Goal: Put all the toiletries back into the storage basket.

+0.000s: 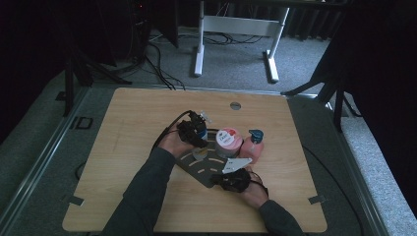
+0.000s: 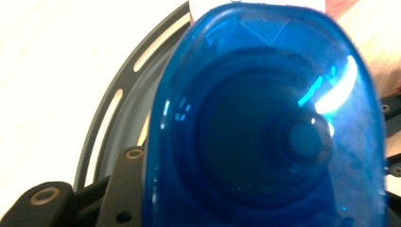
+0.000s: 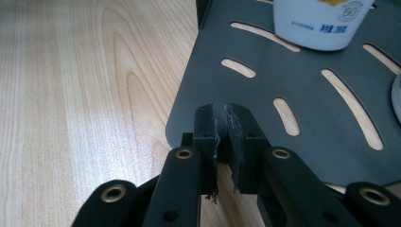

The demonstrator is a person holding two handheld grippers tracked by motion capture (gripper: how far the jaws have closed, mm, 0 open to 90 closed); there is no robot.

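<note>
My right gripper (image 3: 223, 142) jaws pinch the near edge of the dark slotted plate (image 3: 307, 94) lying on the table (image 3: 85, 94). Left gripper (image 1: 194, 129) clamps a blue cap (image 2: 269, 118) over the plate; white tub (image 1: 228, 141) and pink pump bottle (image 1: 253, 146) stand just beside.

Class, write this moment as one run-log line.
left tongs: holding blue object | right tongs: shut on dark slotted plate | white tub, pink pump bottle: beside plate, on table

Grey sleeves; each black claw (image 3: 224, 142) shows brass-ringed screws and trails a black cable.
</note>
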